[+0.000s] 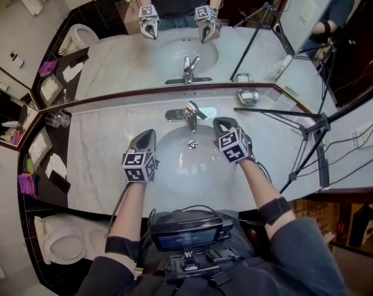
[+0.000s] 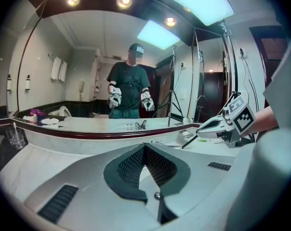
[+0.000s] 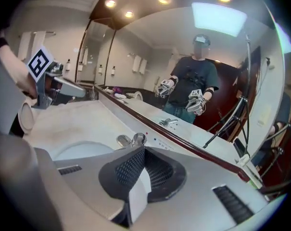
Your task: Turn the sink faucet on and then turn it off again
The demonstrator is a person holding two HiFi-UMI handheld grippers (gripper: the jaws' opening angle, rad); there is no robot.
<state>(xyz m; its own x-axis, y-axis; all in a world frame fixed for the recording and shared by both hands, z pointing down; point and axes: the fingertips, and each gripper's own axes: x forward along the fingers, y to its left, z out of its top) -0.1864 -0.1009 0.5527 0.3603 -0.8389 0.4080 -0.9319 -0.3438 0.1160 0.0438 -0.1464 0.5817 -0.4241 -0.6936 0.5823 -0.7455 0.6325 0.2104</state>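
Faucet [image 1: 191, 113] is sitting at the back rim of the basin [image 1: 174, 177], mid-surface [image 1: 106, 153], its lever [image 1: 200, 110] tilting up-right. No stream is showing, so on/off: can't tell.

R tool [image 1: 221, 126] is hanging just right of the spout, clenched w/ nothing btwn the jaws, off the lever. L tool [image 1: 148, 134] is hovering over the basin's left edge, also clenched & empty.

Risk: a clenched tool is only going to be nudging slick chrome, so it may be slipping off, or shoving the lever too far & splashing the marble. Tripod [image 1: 309, 128] legs are standing on the surface beside the R arm, so a wide elbow could be knocking them.

Soap dish [image 1: 248, 95] is sitting by the mirror [image 1: 248, 36]. Glasses [image 1: 57, 119] & toilet [image 1: 66, 245] are sitting off left.
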